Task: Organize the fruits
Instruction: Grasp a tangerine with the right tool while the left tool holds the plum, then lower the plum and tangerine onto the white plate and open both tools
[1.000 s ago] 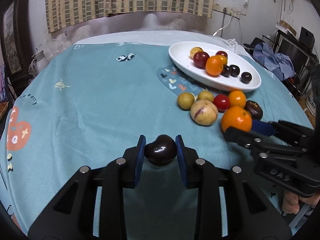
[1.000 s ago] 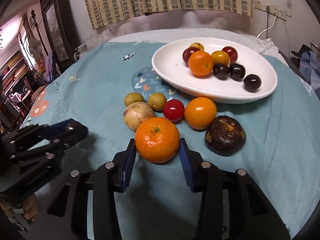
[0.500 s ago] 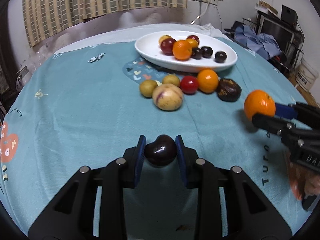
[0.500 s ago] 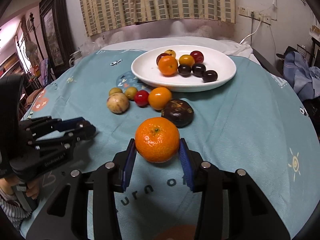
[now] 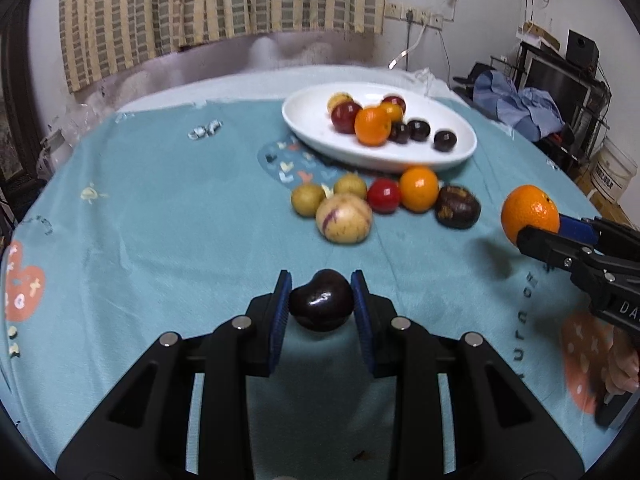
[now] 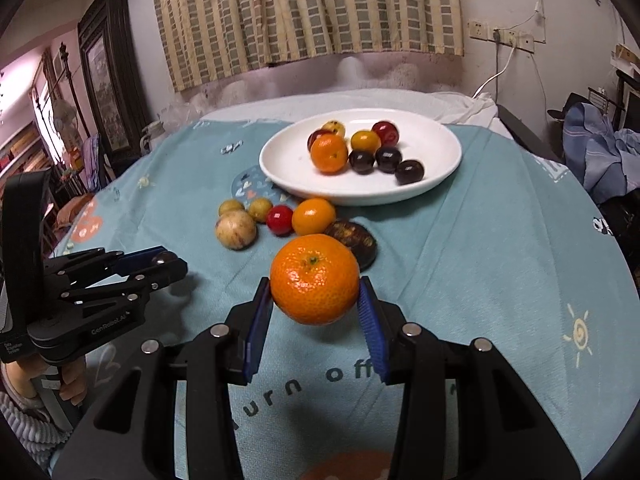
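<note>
Orange fruit [image 6: 315, 279] squeezed in right claw [image 6: 315, 304]; left claw [image 5: 321, 306] grips dark plum [image 5: 321, 305], both above surface [image 5: 160, 220].

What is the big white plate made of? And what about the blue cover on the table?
The plate looks like glazed ceramic, though hard plastic is possible: it is smooth, white and a little shiny, with a thick rounded rim. The cover looks like soft woven cloth: it is matte, has creases and folds, drapes over the table edge, and carries printed hearts, suns and letters.
</note>
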Tool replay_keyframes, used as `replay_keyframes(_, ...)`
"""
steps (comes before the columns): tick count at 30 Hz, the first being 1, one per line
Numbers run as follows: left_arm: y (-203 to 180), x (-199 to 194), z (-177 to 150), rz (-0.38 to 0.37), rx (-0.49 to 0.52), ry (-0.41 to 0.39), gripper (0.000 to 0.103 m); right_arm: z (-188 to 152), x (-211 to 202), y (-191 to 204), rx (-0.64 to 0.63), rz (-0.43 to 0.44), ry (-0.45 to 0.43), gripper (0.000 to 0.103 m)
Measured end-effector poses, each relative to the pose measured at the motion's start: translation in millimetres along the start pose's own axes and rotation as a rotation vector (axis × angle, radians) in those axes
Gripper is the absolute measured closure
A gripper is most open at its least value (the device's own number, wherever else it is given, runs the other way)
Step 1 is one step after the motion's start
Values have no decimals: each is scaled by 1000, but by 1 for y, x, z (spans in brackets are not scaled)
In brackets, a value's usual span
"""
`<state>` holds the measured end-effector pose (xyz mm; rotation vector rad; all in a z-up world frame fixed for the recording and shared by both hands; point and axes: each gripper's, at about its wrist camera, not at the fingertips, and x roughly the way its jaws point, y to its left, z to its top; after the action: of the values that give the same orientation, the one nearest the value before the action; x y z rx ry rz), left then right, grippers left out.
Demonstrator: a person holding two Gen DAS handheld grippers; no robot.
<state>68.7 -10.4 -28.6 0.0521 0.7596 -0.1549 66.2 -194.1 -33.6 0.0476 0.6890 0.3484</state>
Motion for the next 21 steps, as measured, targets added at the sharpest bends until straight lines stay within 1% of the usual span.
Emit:
replay_keyframes(4, -2, -7, 12, -10, -13, -12, 72, 3, -7, -4, 18, 1, -20, 60)
replay_keyframes(7, -6, -11, 25, -3, 7, -24, 72, 8, -15, -6, 28, 13, -40, 60)
replay_keyframes(9, -10, -13, 39, -1, 24, -37, 72, 14, -17, -9, 26, 12, -45, 60)
replay_keyframes(11, -11, -14, 55, -3, 28, -53, 72, 23, -18, -12, 19, -8, -50, 60)
replay_keyframes(15, -12, -8, 80, -5, 22, -76, 72, 40, -20, -21, -3, -47, -65, 60)
replay_keyframes(21, -24, 13, 98, -5, 33, -82, 72, 51, -15, -37, 8, -63, -72, 60)
